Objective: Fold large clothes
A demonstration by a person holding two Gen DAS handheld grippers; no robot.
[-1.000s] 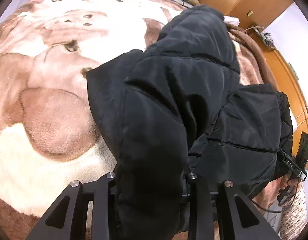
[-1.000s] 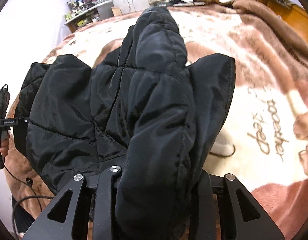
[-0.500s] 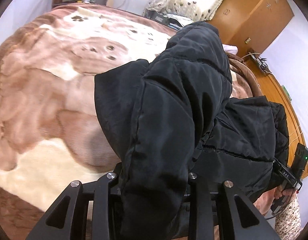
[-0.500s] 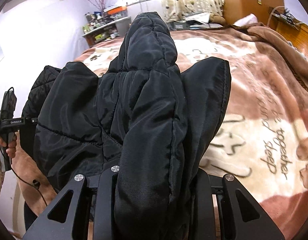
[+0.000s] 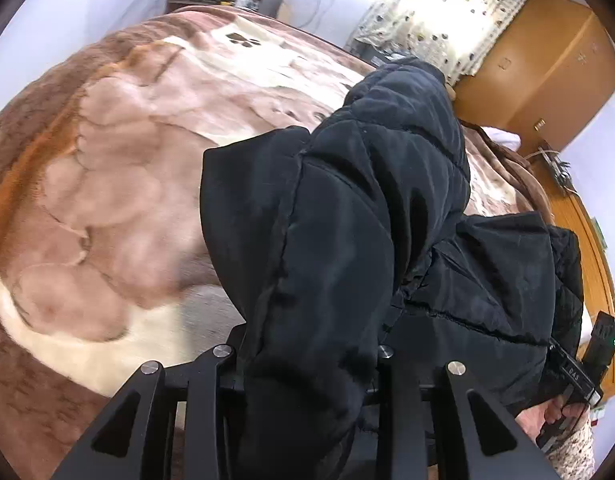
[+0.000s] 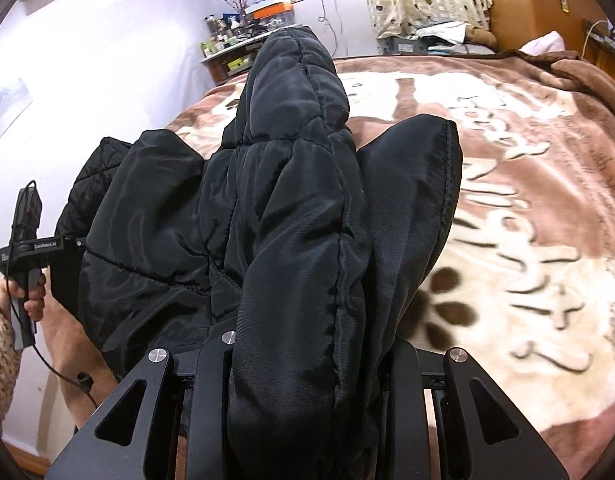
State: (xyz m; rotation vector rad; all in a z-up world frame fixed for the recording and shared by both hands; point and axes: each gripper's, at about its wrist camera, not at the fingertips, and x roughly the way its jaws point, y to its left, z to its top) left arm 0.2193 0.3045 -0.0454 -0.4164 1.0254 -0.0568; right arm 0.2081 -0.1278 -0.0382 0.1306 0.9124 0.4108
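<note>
Left hand-held gripper (image 5: 307, 360) is clamped on one bunch of the black puffy jacket (image 5: 347, 220), and the right hand-held gripper (image 6: 307, 344) is pinching another. The jacket hangs between them, held up above the bed (image 6: 527, 200), long axis running straight ahead from both, neither hand nearer.

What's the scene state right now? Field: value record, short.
garment: black quilted jacket, bunched and lifted
left tongs: shut on the jacket, fabric spilling over the fingers
right tongs: shut on the jacket, same way
span: jacket hangs between the two tongs
surface: bed under a brown and cream blanket with lettering and paw prints
contact with the bed: cannot tell, the jacket hides it
background: wooden wardrobe, curtain, cluttered shelf
fold progress: no flat fold visible yet
</note>
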